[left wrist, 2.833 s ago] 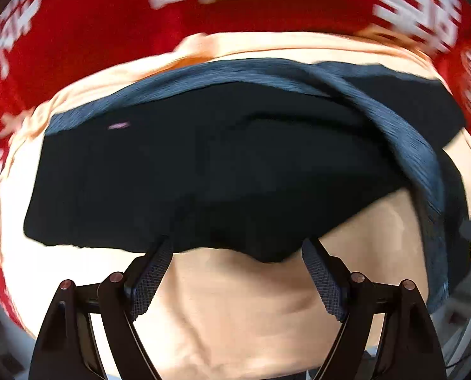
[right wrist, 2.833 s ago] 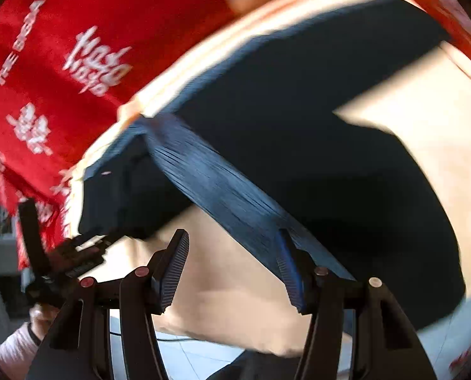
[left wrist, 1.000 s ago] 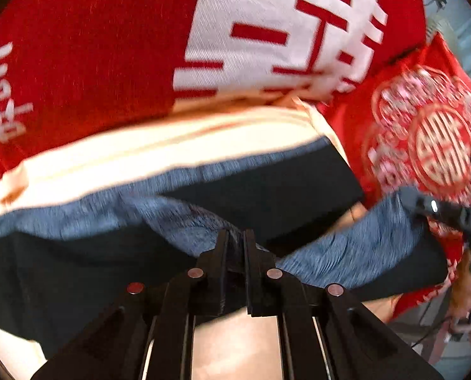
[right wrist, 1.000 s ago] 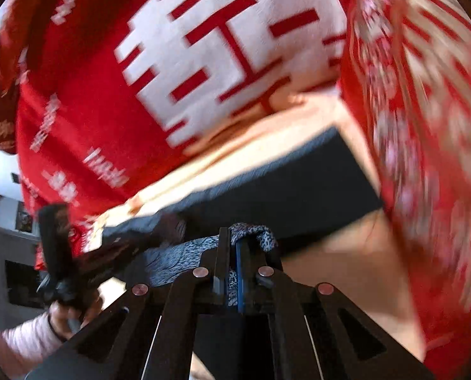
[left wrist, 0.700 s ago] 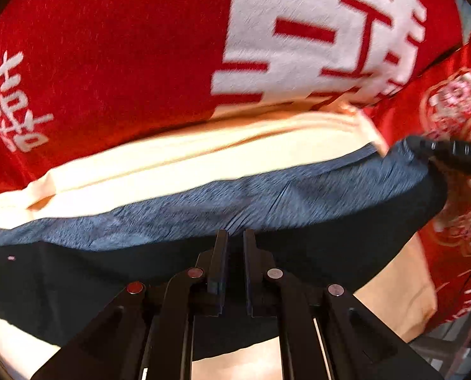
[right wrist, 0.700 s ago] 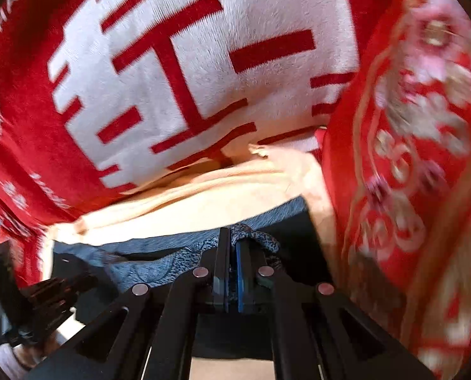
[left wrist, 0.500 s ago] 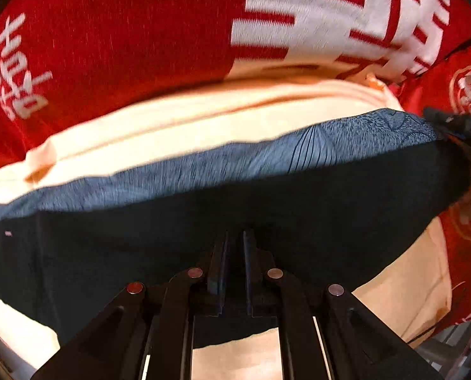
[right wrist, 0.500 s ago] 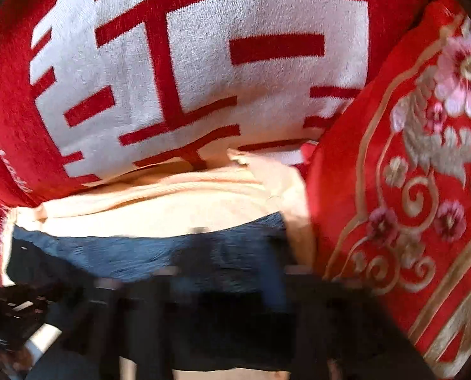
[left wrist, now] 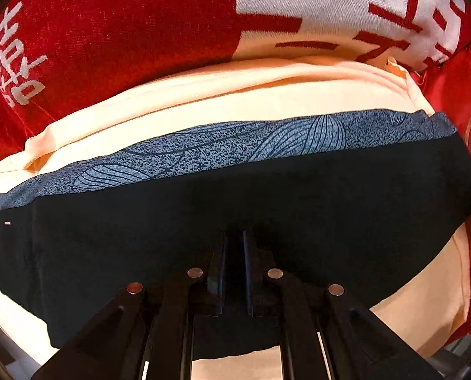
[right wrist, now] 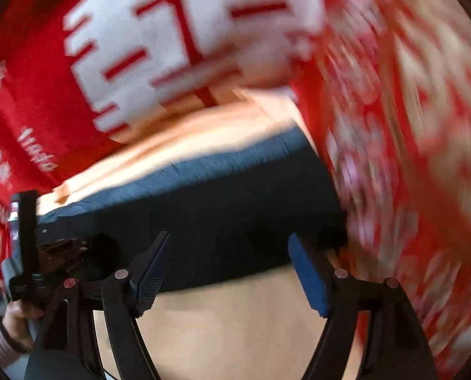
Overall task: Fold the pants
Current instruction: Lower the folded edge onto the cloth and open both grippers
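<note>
Currently the dark navy pants [left wrist: 267, 209] with a grey-blue patterned waistband lie folded on a peach cloth [left wrist: 203, 101]; left gripper [left wrist: 234, 253] is clamped on their near edge, right gripper [right wrist: 227, 262] is opening, nothing between its jaws

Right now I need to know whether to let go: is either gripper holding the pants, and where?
The left gripper is shut on the pants at their near, dark edge. The right gripper is opening, with nothing between its jaws.

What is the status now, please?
Left gripper shut on pants. Right gripper jaws opening, nothing between. Pants folded flat on cloth. Nothing in way.
</note>
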`<state>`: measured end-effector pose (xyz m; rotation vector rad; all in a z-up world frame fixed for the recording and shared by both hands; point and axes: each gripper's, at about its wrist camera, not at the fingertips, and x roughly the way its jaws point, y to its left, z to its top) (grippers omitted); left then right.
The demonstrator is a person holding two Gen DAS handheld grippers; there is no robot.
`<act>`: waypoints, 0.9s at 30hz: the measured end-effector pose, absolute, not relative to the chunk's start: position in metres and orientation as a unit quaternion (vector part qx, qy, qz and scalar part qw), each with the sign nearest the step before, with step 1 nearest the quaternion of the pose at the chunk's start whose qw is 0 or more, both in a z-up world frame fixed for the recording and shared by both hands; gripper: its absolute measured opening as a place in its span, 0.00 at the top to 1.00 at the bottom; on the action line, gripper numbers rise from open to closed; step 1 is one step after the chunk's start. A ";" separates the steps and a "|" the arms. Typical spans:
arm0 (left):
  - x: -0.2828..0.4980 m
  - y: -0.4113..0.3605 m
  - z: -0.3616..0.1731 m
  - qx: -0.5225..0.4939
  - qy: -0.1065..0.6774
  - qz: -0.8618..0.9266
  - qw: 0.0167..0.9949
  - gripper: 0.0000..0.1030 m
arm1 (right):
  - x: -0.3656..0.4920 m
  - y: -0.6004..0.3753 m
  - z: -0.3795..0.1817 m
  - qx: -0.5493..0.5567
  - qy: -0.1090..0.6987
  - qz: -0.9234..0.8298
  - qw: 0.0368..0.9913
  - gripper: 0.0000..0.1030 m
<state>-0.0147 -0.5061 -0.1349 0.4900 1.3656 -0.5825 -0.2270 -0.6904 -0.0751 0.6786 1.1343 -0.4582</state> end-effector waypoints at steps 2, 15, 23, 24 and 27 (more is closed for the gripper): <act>-0.019 -0.507 -0.138 0.226 0.610 -0.261 0.713 0.91 | -0.241 -0.691 -0.096 0.339 0.531 -0.246 0.737 0.25; -0.011 -0.482 -0.115 0.191 0.600 -0.256 0.734 0.33 | -0.220 -0.712 -0.098 0.320 0.490 -0.278 0.762 0.89; -0.010 -0.442 -0.117 0.191 0.622 -0.219 0.727 0.33 | -0.233 -0.710 -0.117 0.338 0.539 -0.290 0.715 0.49; -0.010 -0.435 -0.117 0.189 0.626 -0.214 0.726 0.33 | -0.238 -0.703 -0.113 0.338 0.537 -0.289 0.717 0.49; -0.009 -0.409 -0.117 0.179 0.640 -0.204 0.719 0.33 | -0.245 -0.680 -0.108 0.352 0.542 -0.258 0.718 0.49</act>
